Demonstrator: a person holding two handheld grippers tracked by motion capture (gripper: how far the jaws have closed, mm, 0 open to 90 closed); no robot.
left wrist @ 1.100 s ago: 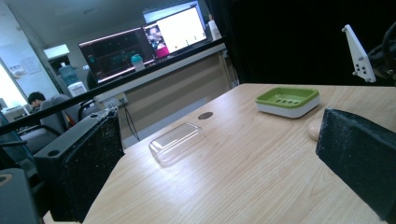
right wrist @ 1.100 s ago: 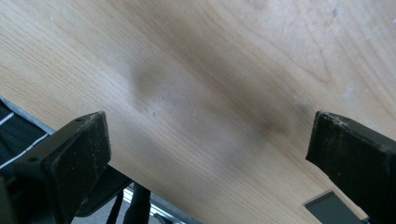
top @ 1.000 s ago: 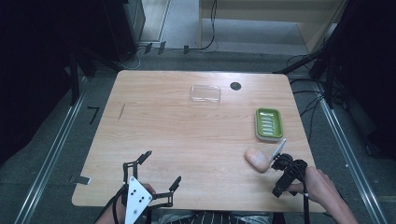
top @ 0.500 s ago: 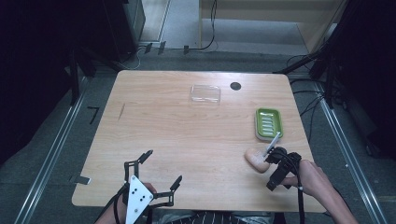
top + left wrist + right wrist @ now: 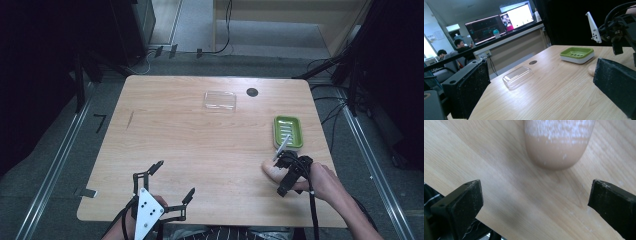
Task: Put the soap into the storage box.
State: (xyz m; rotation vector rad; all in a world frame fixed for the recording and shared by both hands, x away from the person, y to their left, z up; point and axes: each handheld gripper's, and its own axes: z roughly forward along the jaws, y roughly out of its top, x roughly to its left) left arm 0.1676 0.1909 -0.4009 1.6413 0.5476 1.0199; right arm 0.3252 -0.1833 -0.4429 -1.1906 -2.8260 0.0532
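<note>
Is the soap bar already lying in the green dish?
No, the soap bar lies on the table before the right gripper, apart from the green dish.

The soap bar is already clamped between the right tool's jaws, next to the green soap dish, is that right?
Not quite. The soap bar lies on the table next to the green soap dish, but the right tool is open. The right gripper view shows its jaws spread wide, short of the bar and not touching it.

Clear lid (image 5: pixel 517 76), green soap dish (image 5: pixel 577 54), right gripper (image 5: pixel 616 32), wooden table (image 5: pixel 554 95)
</note>
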